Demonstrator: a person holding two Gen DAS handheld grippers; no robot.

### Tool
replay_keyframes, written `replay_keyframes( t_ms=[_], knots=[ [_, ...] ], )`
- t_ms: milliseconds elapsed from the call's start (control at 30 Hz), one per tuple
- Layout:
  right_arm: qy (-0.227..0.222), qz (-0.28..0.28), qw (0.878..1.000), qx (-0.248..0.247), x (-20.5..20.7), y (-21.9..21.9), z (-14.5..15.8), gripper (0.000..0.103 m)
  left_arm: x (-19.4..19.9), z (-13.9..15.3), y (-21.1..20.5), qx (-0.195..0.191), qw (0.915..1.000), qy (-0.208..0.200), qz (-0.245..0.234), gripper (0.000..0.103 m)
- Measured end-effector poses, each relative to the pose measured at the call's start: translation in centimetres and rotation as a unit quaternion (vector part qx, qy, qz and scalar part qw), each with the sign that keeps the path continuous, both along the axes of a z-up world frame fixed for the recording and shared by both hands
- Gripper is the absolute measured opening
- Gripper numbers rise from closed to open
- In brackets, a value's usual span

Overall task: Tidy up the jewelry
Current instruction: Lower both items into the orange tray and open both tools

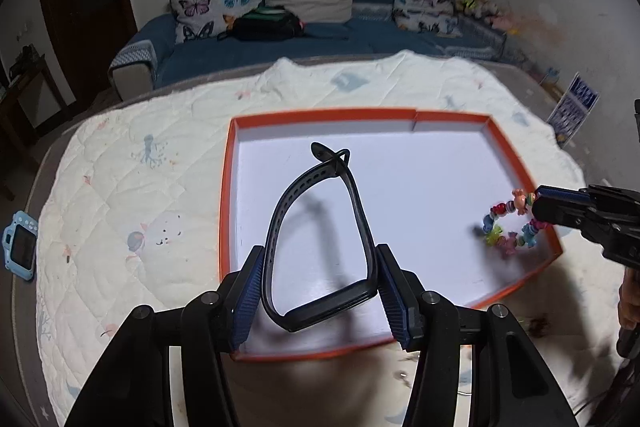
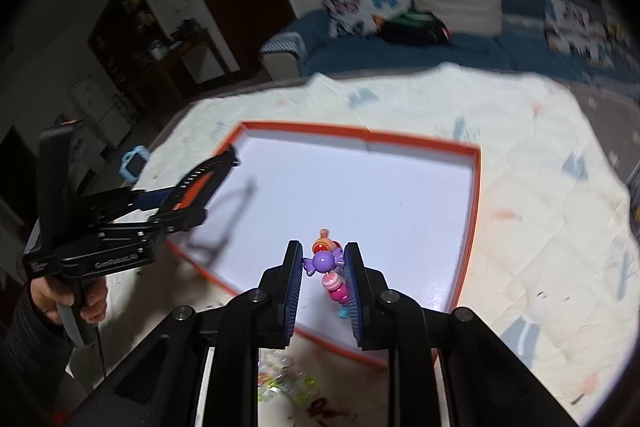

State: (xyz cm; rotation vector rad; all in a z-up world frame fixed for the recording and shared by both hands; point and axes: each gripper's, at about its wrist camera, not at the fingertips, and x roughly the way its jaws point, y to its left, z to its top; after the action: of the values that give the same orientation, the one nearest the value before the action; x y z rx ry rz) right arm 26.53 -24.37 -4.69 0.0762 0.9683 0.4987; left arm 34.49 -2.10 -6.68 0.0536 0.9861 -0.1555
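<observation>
My left gripper (image 1: 320, 267) is shut on a black watch strap (image 1: 320, 227), a closed loop held above the near left part of the orange-rimmed tray (image 1: 320, 115). My right gripper (image 2: 322, 267) is shut on a colourful bead bracelet (image 2: 326, 263) and holds it over the tray's near right part (image 2: 476, 187). In the left wrist view the bracelet (image 1: 508, 227) hangs from the right gripper (image 1: 538, 203) at the tray's right side. In the right wrist view the left gripper (image 2: 176, 199) with the strap (image 2: 208, 167) is at the tray's left edge.
The tray lies on a white quilted cloth (image 1: 120, 187). A small blue camera (image 1: 20, 245) lies at the cloth's left edge. Loose small trinkets (image 2: 288, 387) lie in front of the tray. A blue sofa (image 1: 280, 39) with cushions stands behind.
</observation>
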Motion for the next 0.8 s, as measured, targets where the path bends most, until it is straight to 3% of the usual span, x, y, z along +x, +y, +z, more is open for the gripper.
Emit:
replay_keyframes(
  t_ms=[400, 467, 533, 567, 800],
  knots=[
    [0.011, -0.021, 0.996, -0.086, 1.1, 0.1, -2.4, 0.025, 1.9, -4.1, 0.6, -0.001, 0.9996, 0.027, -0.002, 0.063],
    [0.005, -0.016, 0.995, -0.099, 0.9, 0.2, -2.2, 0.028, 1.8, -4.1, 0.4, 0.0, 0.9997, 0.025, -0.004, 0.066],
    [-0.004, -0.013, 0.994, -0.109, 0.5, 0.3, -1.9, 0.042, 1.6, -3.9, 0.2, 0.004, 0.9998, 0.02, -0.005, 0.067],
    [-0.009, -0.013, 0.993, -0.114, 0.4, 0.3, -1.7, 0.044, 1.7, -3.9, 0.2, 0.004, 0.9998, 0.02, -0.005, 0.067],
    [-0.032, -0.003, 0.993, -0.117, -1.1, 0.6, 0.2, 0.048, 0.4, -2.2, 0.2, 0.006, 1.0, 0.003, -0.006, 0.067]
  ],
)
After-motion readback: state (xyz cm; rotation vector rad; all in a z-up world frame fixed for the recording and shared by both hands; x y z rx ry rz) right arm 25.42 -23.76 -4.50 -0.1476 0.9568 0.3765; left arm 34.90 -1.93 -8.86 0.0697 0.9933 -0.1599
